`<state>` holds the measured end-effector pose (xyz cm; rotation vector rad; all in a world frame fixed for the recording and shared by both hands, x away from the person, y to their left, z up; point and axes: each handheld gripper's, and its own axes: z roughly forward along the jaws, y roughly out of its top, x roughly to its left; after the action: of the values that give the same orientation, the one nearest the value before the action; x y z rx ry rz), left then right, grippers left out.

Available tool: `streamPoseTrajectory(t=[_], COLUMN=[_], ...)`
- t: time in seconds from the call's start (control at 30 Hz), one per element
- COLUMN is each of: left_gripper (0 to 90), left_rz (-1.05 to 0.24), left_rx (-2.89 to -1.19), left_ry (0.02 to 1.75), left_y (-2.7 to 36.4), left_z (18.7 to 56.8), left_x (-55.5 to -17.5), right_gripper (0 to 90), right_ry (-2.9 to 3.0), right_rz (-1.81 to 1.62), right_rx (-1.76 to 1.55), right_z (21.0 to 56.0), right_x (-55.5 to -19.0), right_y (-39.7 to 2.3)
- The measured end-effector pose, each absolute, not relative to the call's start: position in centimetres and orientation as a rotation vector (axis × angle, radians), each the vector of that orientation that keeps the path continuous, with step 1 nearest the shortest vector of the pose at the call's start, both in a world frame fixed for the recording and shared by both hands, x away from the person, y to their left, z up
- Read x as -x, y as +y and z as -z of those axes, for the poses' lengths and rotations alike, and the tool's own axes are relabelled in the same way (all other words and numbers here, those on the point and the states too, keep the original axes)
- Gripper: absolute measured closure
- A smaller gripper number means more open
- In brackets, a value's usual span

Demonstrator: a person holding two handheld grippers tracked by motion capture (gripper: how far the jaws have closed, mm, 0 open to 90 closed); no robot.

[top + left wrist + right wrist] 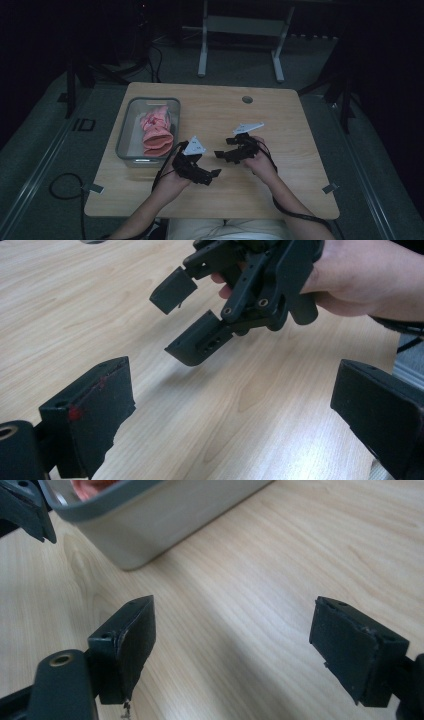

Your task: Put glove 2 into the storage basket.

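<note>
Pink cloth (pixel 156 131) in grey bin (pixel 126 131), untouched.
Left tool (pixel 215 172) and right tool (pixel 220 154) both open, empty, just beside bin, above surface (pixel 280 125).

Both grippers are black, angular linkages with blocky flat fingers. The left gripper (pixel 216 173) carries a grey three-cornered plate (pixel 194 147), and one finger (pixel 95 410) bears red smears. The right gripper (pixel 219 154) shows brass-coloured pivot screws (pixel 263 302) and a black cable (pixel 287 212); the person wears pale trousers (pixel 220 229).

The bin (pixel 150 525) is running off the top edge of the right gripper view, its pink cloth (pixel 92 485) showing as a sliver at upper left, too little to identify.
</note>
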<state>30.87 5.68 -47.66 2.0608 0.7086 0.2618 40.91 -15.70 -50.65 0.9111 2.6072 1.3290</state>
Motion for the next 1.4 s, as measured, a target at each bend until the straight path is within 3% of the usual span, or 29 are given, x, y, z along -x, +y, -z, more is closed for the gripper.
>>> streamPoseTrajectory(t=[0.63,1.4], left_gripper=[3.2,3.2], left_rz=[-0.185,-0.225], left_rx=[-2.128,-2.141], left_ry=[0.619,0.647], left_y=[3.5,4.0], left_z=[52.3,55.3], left_x=[-29.9,-29.2], right_gripper=[17.3,16.9], right_ry=[2.623,2.604], right_rz=[-1.311,-1.295], right_rx=[-0.889,-0.892], right_z=[54.4,55.6], right_x=[-38.7,-37.9], right_y=[-17.5,-18.9])
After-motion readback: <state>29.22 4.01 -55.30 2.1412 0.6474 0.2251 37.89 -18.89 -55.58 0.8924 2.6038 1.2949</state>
